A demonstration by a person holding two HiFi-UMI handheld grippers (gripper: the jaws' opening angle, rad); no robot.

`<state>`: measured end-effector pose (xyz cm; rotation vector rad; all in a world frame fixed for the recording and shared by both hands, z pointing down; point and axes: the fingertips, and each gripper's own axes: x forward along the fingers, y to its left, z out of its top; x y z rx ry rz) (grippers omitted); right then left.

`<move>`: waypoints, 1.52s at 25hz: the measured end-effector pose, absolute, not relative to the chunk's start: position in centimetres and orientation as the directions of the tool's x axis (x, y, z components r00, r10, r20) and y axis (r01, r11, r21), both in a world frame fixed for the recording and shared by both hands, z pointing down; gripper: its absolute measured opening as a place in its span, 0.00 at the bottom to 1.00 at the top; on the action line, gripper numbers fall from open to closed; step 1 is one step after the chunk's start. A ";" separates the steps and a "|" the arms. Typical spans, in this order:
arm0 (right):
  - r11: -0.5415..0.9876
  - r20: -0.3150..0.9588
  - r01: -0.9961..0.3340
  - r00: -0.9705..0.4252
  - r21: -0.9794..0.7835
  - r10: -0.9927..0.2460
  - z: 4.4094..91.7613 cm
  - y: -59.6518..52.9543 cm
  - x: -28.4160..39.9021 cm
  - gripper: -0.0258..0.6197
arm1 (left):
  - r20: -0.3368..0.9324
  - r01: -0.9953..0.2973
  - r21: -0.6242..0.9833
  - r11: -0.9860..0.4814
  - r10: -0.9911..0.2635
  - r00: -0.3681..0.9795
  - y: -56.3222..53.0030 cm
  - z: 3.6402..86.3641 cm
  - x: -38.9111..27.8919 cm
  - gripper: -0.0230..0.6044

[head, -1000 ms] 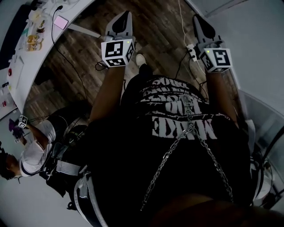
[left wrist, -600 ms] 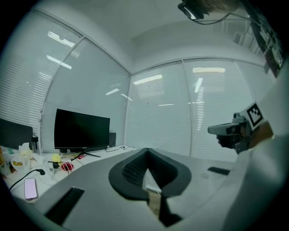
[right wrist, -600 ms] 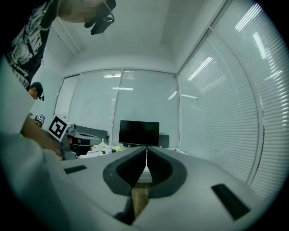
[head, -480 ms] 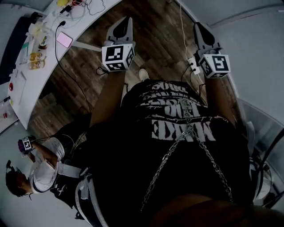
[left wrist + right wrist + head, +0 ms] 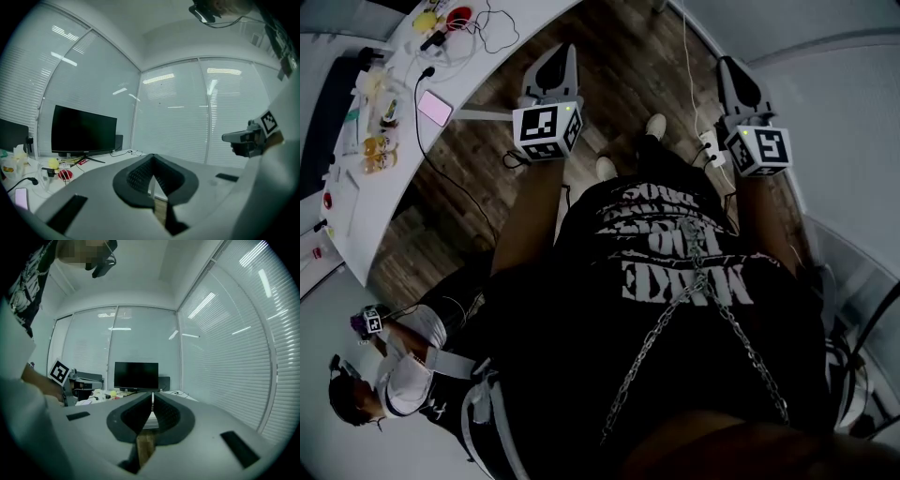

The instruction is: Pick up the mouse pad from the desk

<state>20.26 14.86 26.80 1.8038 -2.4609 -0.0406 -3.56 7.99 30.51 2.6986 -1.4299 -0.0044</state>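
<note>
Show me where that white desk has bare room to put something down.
The desk is barest at its near end, between the jars and the corner, and in the patch between the pink rectangle and the cables. Crowded: the far end, around those cables and the yellow and red bits.
</note>
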 end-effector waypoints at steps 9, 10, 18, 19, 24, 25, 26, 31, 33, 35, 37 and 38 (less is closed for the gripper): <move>0.382 0.095 -0.922 -0.376 0.054 -0.922 27.3 7.7 24.1 0.04 | 0.035 -0.844 0.100 -0.526 -0.846 0.532 2.2 29.9 1.8 0.04; 0.393 0.094 -0.918 -0.387 0.053 -0.917 27.4 7.0 24.5 0.04 | 0.043 -0.849 0.109 -0.518 -0.850 0.524 1.7 30.3 2.0 0.04; 0.452 0.120 -0.890 -0.443 0.060 -0.888 26.6 3.4 26.1 0.04 | 0.070 -0.873 0.140 -0.467 -0.875 0.480 -0.8 31.3 3.9 0.04; 0.458 0.122 -0.887 -0.449 0.056 -0.885 26.4 3.1 26.1 0.04 | 0.074 -0.876 0.144 -0.460 -0.878 0.473 -0.9 31.3 3.8 0.04; 0.479 0.109 -0.876 -0.472 0.053 -0.875 26.2 2.4 27.5 0.04 | 0.095 -0.891 0.140 -0.432 -0.890 0.446 -1.4 31.4 4.6 0.04; 0.480 0.104 -0.876 -0.474 0.046 -0.874 26.2 2.2 27.9 0.04 | 0.102 -0.892 0.133 -0.432 -0.889 0.446 -1.6 31.4 5.0 0.04; 0.482 0.104 -0.876 -0.476 0.036 -0.873 26.2 2.0 28.2 0.04 | 0.109 -0.892 0.124 -0.434 -0.888 0.447 -1.9 31.4 5.4 0.04; 0.493 0.092 -0.869 -0.487 0.050 -0.868 26.1 -0.7 29.7 0.04 | 0.105 -0.901 0.134 -0.413 -0.898 0.427 -4.7 29.9 6.6 0.04; 0.504 0.100 -0.863 -0.498 0.041 -0.861 25.8 -2.0 29.8 0.04 | 0.093 -0.909 0.144 -0.391 -0.909 0.406 -5.7 29.0 6.7 0.04; 0.520 0.117 -0.854 -0.513 0.029 -0.850 25.4 -2.9 29.7 0.04 | 0.084 -0.918 0.135 -0.373 -0.919 0.386 -6.1 28.0 6.8 0.04; 0.541 0.118 -0.841 -0.534 0.031 -0.837 24.8 -3.2 29.8 0.04 | 0.083 -0.925 0.125 -0.358 -0.926 0.369 -6.0 27.3 7.1 0.04; 0.552 0.116 -0.833 -0.545 0.033 -0.830 24.5 -3.3 29.9 0.04 | 0.087 -0.928 0.125 -0.351 -0.928 0.362 -5.8 27.0 7.2 0.04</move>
